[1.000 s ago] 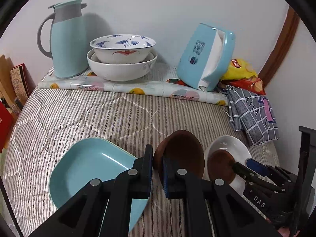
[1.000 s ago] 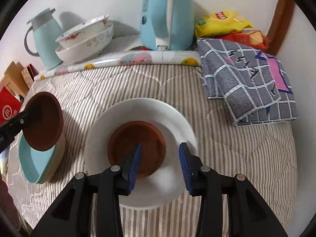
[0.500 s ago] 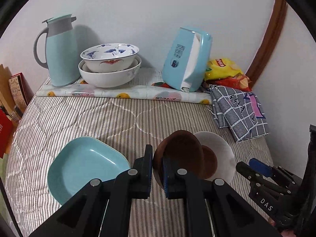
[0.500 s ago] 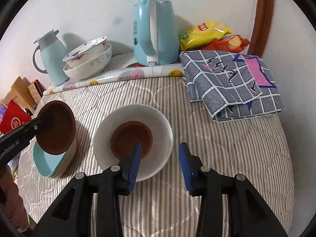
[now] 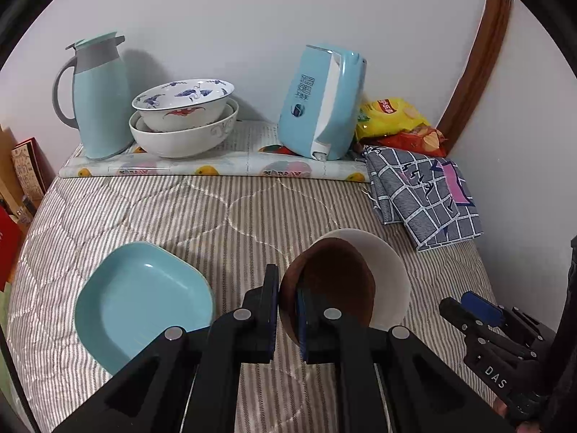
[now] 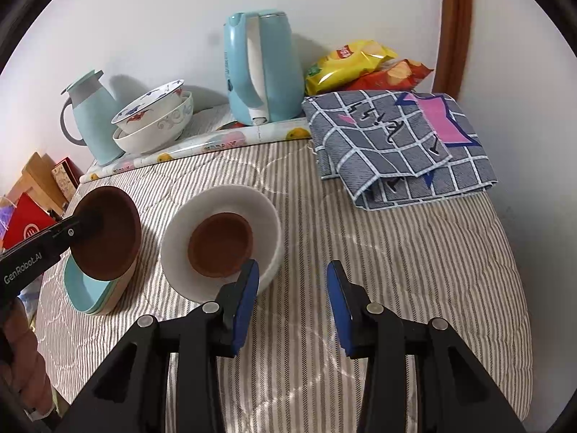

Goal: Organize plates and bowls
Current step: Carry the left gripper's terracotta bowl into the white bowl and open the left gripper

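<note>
My left gripper (image 5: 287, 303) is shut on the rim of a dark brown dish (image 5: 331, 285), held tilted in the air above the striped cover. In the right wrist view that same held brown dish (image 6: 108, 232) hangs over the stacked light blue plates (image 6: 90, 288). A white plate (image 6: 263, 213) lies on the cover with a second brown dish (image 6: 220, 243) resting in it. My right gripper (image 6: 292, 296) stands open and empty, raised just in front of the white plate. The light blue plate (image 5: 140, 299) lies at the left in the left wrist view.
At the back stand a light blue jug (image 5: 97, 97), two stacked patterned bowls (image 5: 184, 122), a blue kettle (image 5: 324, 104), snack bags (image 5: 393, 119) and a folded checked cloth (image 5: 425, 195). Boxes (image 6: 32, 202) sit off the left edge. A wall closes the right side.
Both grippers have drawn back and up from the table. The right gripper left the white plate with its brown dish, and the left one carried its brown dish toward the white plate.
</note>
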Demonstrator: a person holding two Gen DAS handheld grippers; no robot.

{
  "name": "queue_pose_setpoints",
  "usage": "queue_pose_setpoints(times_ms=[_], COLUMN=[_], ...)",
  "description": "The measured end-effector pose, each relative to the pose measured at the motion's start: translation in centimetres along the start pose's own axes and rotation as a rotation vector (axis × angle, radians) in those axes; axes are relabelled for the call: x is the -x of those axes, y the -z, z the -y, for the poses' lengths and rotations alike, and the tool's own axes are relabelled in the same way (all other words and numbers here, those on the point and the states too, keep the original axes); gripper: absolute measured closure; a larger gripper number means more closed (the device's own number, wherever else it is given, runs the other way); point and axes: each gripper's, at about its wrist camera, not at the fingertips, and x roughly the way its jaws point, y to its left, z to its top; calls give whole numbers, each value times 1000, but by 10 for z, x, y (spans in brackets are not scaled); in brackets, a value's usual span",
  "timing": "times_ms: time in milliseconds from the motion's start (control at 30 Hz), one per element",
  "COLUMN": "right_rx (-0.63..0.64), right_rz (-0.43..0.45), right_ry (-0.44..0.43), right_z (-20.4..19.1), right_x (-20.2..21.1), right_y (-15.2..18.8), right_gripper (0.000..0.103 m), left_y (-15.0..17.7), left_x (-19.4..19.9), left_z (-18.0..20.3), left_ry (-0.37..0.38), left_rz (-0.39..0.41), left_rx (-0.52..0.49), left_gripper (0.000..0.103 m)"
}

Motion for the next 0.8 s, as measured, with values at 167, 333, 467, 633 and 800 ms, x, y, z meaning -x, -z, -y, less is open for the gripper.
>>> queue_pose_setpoints(times_ms=[167, 333, 467, 633, 800], right_rx=[-15, -39, -48, -65, -71], right_rz=[14, 29, 34, 27, 22], right_ry=[2, 4, 15, 15, 21], right_z=[13, 27, 36, 45, 51], right_x=[5, 7, 8, 7, 4], right_y=[3, 5, 8, 11, 13], right_gripper=[64, 64, 64, 64, 64], left_y=[0, 1, 2, 2, 0], left_x=[-9, -18, -29, -44, -56], left_z=[9, 20, 27, 33, 36], left_ry=[1, 9, 15, 19, 16], left_rz=[-15, -27, -41, -60, -73], left_rx=[-5, -15, -21, -22, -23], left_gripper=[94, 94, 94, 94, 94])
